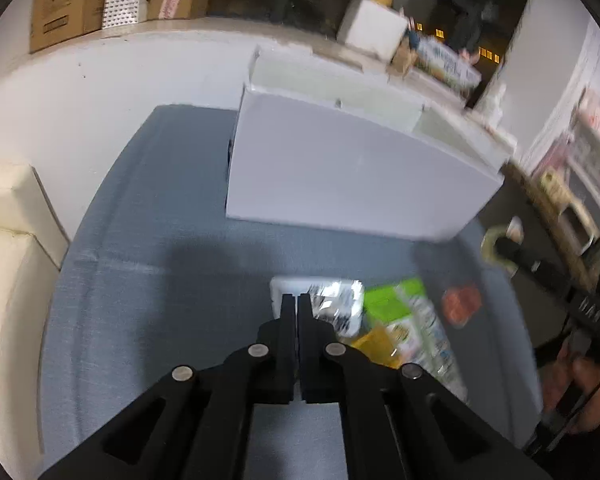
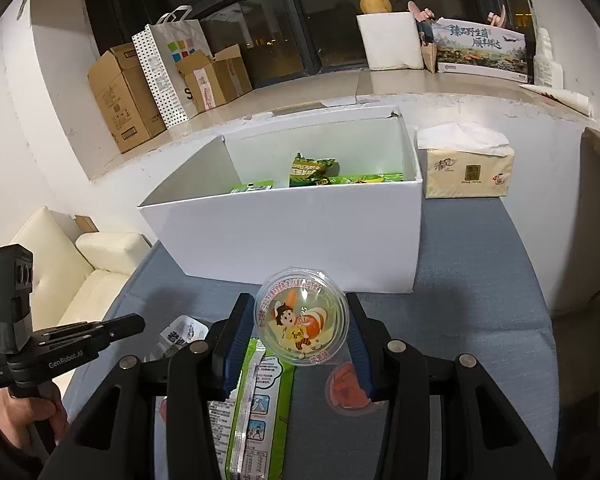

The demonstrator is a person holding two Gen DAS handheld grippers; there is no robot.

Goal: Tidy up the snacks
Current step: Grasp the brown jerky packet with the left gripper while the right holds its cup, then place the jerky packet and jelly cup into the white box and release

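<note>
My right gripper [image 2: 300, 320] is shut on a clear jelly cup [image 2: 300, 318] with a cartoon lid, held above the blue table in front of the white box [image 2: 300, 232]. The box holds several green snack packets [image 2: 312, 170]. A green snack packet [image 2: 256, 396] and a red jelly cup [image 2: 346, 390] lie on the table under the gripper. My left gripper [image 1: 297, 300] is shut and empty, over a white and silver packet [image 1: 328, 306]; it also shows in the right wrist view [image 2: 128, 326]. The green packet [image 1: 404, 320] and red cup [image 1: 460, 304] lie to its right.
A tissue box [image 2: 468, 168] stands right of the white box. Cardboard boxes [image 2: 120, 96] and a paper bag [image 2: 168, 68] sit on the window ledge. A cream sofa [image 2: 60, 264] is left of the table [image 1: 148, 264].
</note>
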